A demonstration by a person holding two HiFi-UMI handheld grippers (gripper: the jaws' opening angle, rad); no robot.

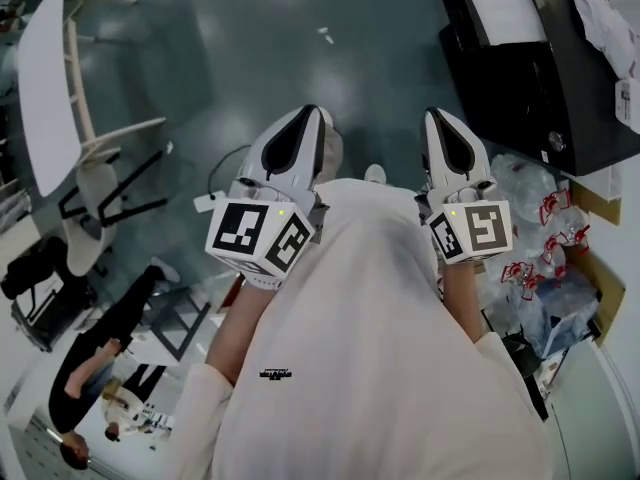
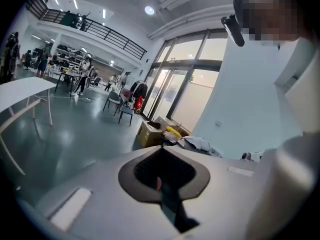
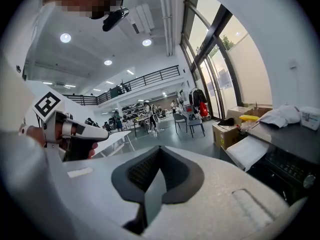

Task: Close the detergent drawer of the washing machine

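A wide hall with a glossy grey-green floor (image 1: 250, 48) fills the head view. A white table (image 1: 45, 88) stands in the upper left of the frame and a black appliance (image 1: 540, 78) in the upper right. I cannot tell whether it is the washing machine, and no detergent drawer can be made out. The left gripper (image 1: 306, 113) and the right gripper (image 1: 438, 116) are side by side in the middle of the frame. Each claw is pressed together and pinches nothing.
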